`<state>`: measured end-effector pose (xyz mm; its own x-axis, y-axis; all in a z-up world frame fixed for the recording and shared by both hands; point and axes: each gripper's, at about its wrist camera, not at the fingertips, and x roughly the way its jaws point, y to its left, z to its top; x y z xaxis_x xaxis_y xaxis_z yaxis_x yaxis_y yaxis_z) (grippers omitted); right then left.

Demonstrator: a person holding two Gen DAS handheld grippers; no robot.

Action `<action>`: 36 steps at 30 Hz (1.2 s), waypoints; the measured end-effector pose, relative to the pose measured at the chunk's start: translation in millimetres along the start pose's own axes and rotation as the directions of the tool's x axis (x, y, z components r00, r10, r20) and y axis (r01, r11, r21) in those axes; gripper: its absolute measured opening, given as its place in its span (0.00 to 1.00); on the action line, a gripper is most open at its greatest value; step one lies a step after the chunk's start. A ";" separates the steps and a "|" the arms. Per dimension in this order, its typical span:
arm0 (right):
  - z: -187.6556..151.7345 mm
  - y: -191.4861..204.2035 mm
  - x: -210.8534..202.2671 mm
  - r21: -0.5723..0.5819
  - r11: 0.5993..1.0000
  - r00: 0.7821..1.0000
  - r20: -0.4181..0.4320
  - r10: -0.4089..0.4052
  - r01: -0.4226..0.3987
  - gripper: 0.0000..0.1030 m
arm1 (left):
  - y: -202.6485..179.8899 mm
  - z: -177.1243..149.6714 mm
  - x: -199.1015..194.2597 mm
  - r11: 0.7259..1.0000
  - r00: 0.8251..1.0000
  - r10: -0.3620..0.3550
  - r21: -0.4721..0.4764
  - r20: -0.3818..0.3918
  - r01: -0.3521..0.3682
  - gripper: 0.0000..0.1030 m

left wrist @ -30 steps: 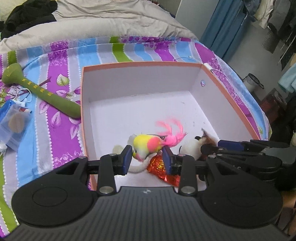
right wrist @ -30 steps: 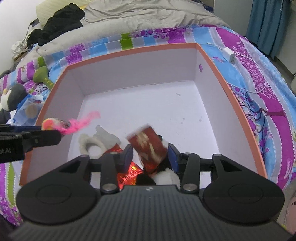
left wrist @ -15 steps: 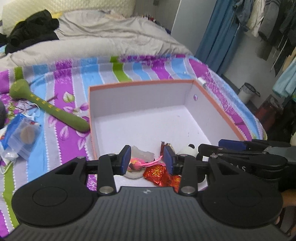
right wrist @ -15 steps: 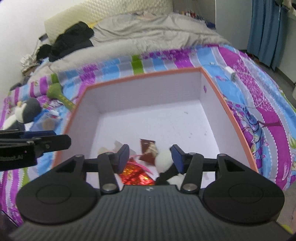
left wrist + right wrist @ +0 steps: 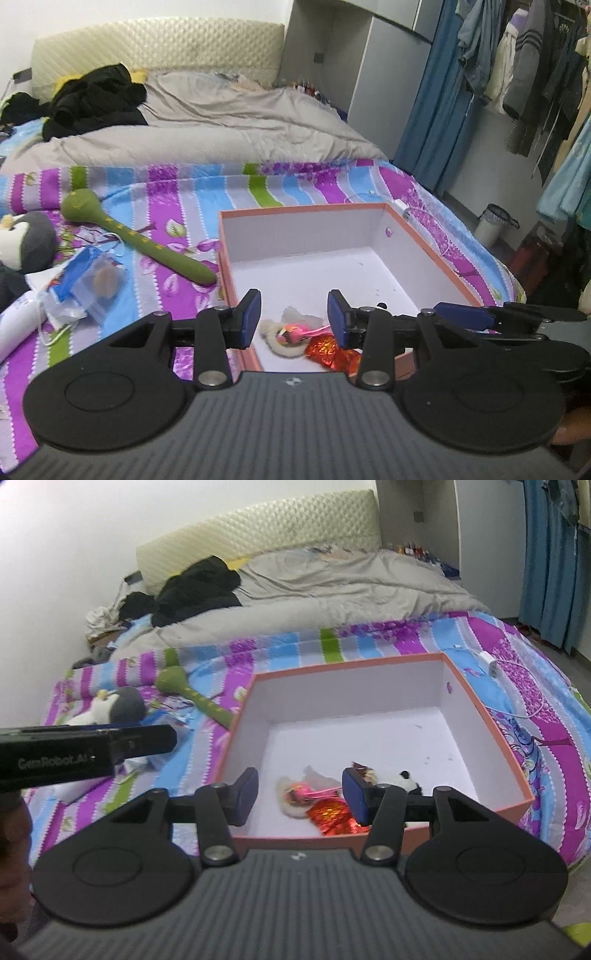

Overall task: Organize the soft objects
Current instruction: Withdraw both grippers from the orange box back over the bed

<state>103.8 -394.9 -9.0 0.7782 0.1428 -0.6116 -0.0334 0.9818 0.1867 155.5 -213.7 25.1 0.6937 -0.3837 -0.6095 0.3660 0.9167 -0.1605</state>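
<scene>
An orange-rimmed white box sits on the striped bedspread. In its near corner lie a pink-feathered toy bird, a red foil packet, a small panda plush and a red-brown packet. My left gripper hovers open above and in front of the box, nothing between its fingers. My right gripper is open and empty too, held above the box's near rim. Each gripper shows at the edge of the other's view.
On the bedspread left of the box lie a long green plush stick, a penguin plush, a clear pouch with blue items and a white tube. A white charger with cable lies right of it.
Both grippers let go of their items, the toy bird and the red-brown packet, which now lie in the box. Both have risen and pulled back from the box.
</scene>
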 end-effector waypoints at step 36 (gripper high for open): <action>-118.6 130.4 -71.6 -0.078 0.979 0.980 0.049 0.193 -0.189 0.52 | 101.8 -145.3 -165.7 0.978 0.980 0.186 -0.106 0.074 -0.178 0.45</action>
<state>-30.6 -262.3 -32.1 0.7871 0.3230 -0.5255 -0.2285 0.9440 0.2380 -12.3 -40.5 -3.1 0.7936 -0.2138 -0.5697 0.1692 0.9768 -0.1310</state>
